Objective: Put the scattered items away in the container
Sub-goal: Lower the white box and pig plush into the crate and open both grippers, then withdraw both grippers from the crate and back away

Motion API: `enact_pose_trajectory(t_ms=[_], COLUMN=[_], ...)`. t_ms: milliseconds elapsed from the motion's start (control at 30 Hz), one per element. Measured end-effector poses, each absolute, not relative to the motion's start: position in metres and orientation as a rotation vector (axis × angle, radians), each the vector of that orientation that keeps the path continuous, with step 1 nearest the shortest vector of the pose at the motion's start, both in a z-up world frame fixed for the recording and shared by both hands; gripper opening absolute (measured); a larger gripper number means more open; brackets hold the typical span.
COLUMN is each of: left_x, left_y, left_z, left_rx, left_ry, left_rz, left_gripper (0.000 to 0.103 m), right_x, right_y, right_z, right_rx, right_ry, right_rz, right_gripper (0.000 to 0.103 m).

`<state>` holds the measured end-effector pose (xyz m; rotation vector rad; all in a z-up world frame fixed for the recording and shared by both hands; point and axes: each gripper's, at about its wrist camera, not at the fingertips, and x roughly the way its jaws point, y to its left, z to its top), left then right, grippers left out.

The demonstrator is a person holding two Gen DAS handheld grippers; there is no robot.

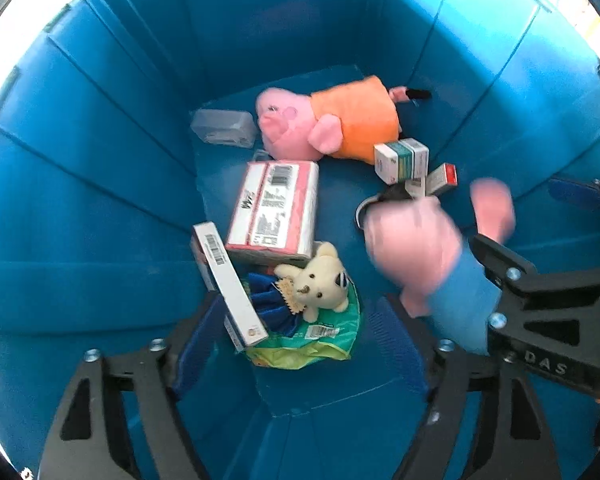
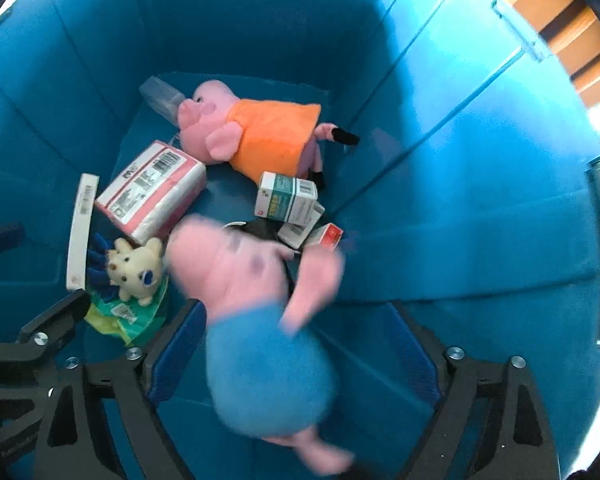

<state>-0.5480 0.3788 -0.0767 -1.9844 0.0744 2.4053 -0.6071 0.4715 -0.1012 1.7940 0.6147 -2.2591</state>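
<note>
Both grippers point down into a deep blue container [image 1: 100,200], and its ribbed walls fill almost all of both views. Nearest in the right wrist view, the right gripper [image 2: 296,344] has its jaws wide apart; a blurred pink pig plush in a blue shirt [image 2: 268,360] is between the blue pads, and I cannot tell if it touches them. The left gripper [image 1: 300,340] also stands open, with nothing pressed between its fingers. Just beyond it, on the blue floor, a small cream bear [image 1: 320,280] lies on a green packet [image 1: 320,340], beside a long white box [image 1: 228,280] that leans tilted. A little farther lies a pink and white pack with barcodes [image 1: 276,208]. To the right are a green and white carton [image 1: 402,158] and a small box with a red end [image 1: 444,178], close together. Farther, near the far wall, a larger pig plush in an orange dress [image 1: 340,120] lies on its side, and a clear plastic case [image 1: 224,126] is just beside its head. Above the rim, at the top right, a piece of wooden surface [image 2: 560,28] and bright light are visible.
</note>
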Motion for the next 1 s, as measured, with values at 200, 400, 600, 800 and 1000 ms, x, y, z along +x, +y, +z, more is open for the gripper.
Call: enact_pose_trajectory(t_ms=[200, 400, 600, 800, 1000], left_x=[-0.532, -0.495, -0.438, -0.376, -0.32], left_y=[0.372, 0.366, 0.351, 0.332, 0.319], left_z=[-0.042, 0.011, 0.062, 0.096, 0.112], left_rx=[-1.902, -1.695, -1.415, -1.252, -1.194], left_ry=[0.041, 0.045, 0.078, 0.012, 0.022], left_rz=[2.47, 2.608, 2.845, 2.966, 2.927], left_gripper=[0.082, 0.083, 0.1, 0.1, 0.1], right_x=[-0.581, -0.537, -0.484, -0.421, -0.354], right_y=[0.472, 0.483, 0.496, 0.503, 0.499], right_z=[-0.063, -0.012, 0.034, 0.065, 0.089], right_rx=[1.658, 1.458, 1.177, 0.983, 0.891], right_ry=[0.671, 0.668, 0.541, 0.4, 0.356], right_rz=[-2.315, -2.403, -2.475, -2.55, -2.64], right_gripper=[0.101, 0.103, 0.103, 0.103, 0.103])
